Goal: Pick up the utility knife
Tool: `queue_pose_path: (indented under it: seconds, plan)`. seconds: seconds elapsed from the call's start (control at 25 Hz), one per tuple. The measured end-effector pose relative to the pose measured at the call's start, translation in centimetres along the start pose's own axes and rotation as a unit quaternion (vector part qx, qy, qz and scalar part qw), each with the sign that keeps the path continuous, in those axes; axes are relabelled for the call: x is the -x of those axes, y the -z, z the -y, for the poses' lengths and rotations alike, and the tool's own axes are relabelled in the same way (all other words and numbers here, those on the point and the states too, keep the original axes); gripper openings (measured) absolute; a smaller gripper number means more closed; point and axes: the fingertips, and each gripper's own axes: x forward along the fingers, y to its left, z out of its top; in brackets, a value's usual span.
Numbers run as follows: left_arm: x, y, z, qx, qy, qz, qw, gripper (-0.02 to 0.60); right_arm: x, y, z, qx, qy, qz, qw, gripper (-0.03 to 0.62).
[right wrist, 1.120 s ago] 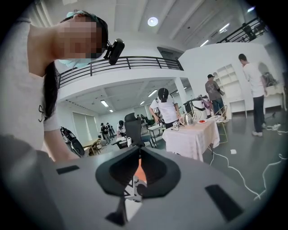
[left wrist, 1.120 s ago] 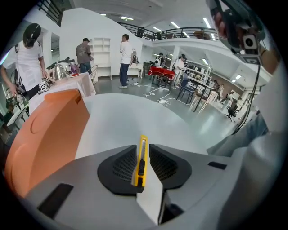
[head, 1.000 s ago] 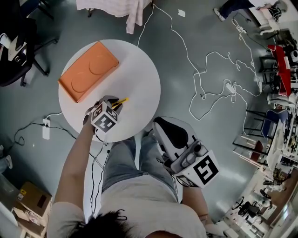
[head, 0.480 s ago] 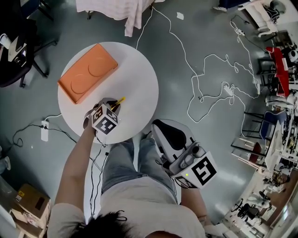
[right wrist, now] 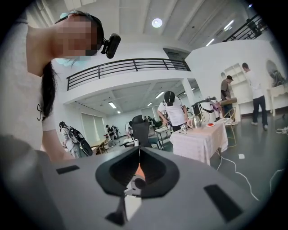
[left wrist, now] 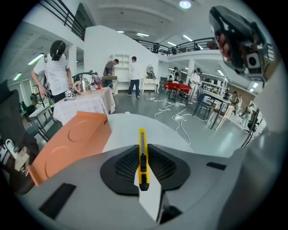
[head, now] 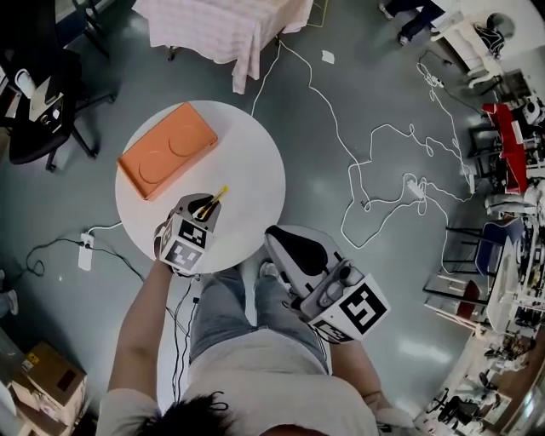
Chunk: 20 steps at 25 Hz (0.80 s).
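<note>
The utility knife [left wrist: 142, 158] is yellow with a black slider, and my left gripper [left wrist: 143, 173] is shut on its rear half. Its tip points out over the round white table [left wrist: 128, 128]. In the head view the left gripper [head: 207, 208] hangs over the table's near edge, and the knife [head: 218, 196] sticks out ahead of it. My right gripper [head: 274, 238] is held off the table by the person's legs. In the right gripper view its jaws [right wrist: 138, 167] are shut with nothing between them.
An orange rectangular box [head: 166, 150] lies on the far left part of the table [head: 255, 162]. A white cable [head: 366, 162] winds across the grey floor to the right. A cloth-covered table [head: 230, 21] stands beyond, and an office chair [head: 38, 94] at the left.
The head view has shifted a little, so the table sits lower in the frame. The left gripper keeps its hold on the knife. The right gripper has drifted slightly left.
</note>
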Motion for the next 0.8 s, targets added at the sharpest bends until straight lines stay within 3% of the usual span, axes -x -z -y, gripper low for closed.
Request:
queue_pose_path:
  seconds: [0.2, 0.44, 0.6, 0.8]
  plan:
    - [4.6, -3.3, 0.6, 0.032, -0.038, 0.059, 0.9971, 0.064, 0.0, -1.7, -1.3, 0.018, -0.048, 0.011, 0.999, 0.011]
    - [10.5, -6.7, 1.6, 0.062, -0.092, 0.138, 0.9842, 0.064, -0.1, -2.6, -3.0, 0.045, -0.105, 0.013, 0.993, 0.011]
    - [14.4, -8.8, 3.1, 0.079, -0.123, 0.194, 0.9701, 0.064, 0.0, -2.6, -4.0, 0.057, -0.135, 0.009, 0.989, 0.011]
    - [19.2, -12.1, 5.0, 0.086, -0.163, 0.266, 0.9463, 0.064, 0.3, -2.9, -4.8, 0.066, -0.173, 0.009, 0.983, 0.011]
